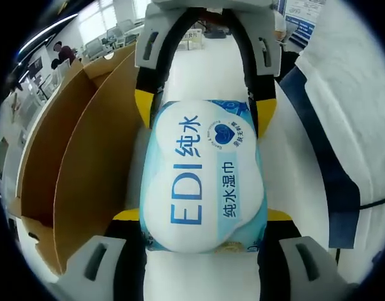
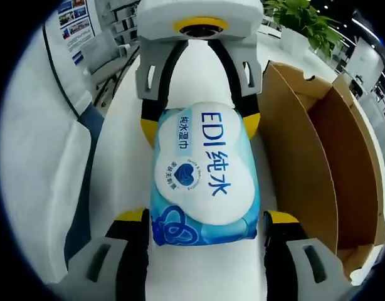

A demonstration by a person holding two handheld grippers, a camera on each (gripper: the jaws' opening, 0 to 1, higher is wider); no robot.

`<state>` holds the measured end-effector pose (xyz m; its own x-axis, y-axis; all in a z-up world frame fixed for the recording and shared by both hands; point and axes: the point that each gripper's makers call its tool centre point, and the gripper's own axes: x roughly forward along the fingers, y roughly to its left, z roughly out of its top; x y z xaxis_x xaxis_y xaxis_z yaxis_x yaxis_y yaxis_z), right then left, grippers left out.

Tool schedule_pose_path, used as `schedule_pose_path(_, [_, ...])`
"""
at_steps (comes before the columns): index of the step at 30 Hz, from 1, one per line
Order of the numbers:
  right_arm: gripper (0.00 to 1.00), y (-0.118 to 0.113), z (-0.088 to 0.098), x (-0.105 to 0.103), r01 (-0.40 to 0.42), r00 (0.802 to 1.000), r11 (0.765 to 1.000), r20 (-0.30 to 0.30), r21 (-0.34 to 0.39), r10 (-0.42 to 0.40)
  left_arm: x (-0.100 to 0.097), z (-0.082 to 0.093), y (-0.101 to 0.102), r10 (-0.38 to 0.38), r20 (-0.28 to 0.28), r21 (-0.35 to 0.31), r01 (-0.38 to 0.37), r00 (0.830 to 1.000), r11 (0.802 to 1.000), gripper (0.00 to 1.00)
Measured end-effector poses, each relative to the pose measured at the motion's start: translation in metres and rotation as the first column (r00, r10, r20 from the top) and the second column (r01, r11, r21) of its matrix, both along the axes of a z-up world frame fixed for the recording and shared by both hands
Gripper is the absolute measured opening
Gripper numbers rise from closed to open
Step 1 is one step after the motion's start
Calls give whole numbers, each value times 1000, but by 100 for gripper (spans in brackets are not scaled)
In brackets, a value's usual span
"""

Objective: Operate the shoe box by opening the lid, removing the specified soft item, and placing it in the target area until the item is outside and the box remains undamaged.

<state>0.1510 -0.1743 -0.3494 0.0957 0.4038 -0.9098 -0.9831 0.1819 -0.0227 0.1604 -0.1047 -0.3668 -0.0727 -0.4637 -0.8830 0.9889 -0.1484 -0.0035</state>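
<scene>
Wipes pack (image 1: 204, 182) between both grippers (seemingly gripped), beside open box (image 2: 318, 157); white table (image 1: 205, 63)

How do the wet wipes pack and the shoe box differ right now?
The wet wipes pack is soft, glossy blue and white; the shoe box is stiff brown cardboard. The pack is held between the left tool and right tool; the box stands open beside it, untouched.

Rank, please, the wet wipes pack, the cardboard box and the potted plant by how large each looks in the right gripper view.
1. Cardboard box
2. Wet wipes pack, though it sits close to the camera between the jaws, so its real size against the box is unsure
3. Potted plant, far off, so it only looks small
</scene>
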Motion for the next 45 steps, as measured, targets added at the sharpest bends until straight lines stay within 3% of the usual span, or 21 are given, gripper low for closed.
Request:
schedule_pose_path(11, [80, -19, 20, -9, 102, 995, 995, 21, 7, -102, -1, 0, -1, 10, 6, -8, -10, 1000, 1000, 72])
schedule_pose_path(19, [80, -32, 34, -14, 212, 977, 977, 32, 35, -213, -4, -2, 0, 31, 5, -17, -31, 1000, 999, 72])
schedule_pose_path(30, [81, -54, 50, -26, 300, 952, 953, 46, 32, -302, -5, -2, -4, 51, 12, -5, -51, 999, 999, 72])
schedule_pose_path(37, [81, -73, 56, -32, 351, 934, 936, 61, 33, -353, -4, -4, -20, 66, 17, 4, -66, 998, 998, 72])
schedule_pose_path(45, [78, -105, 55, -46, 407, 912, 913, 39, 19, -408, -5, -3, -41, 63, 27, 14, -64, 998, 998, 73])
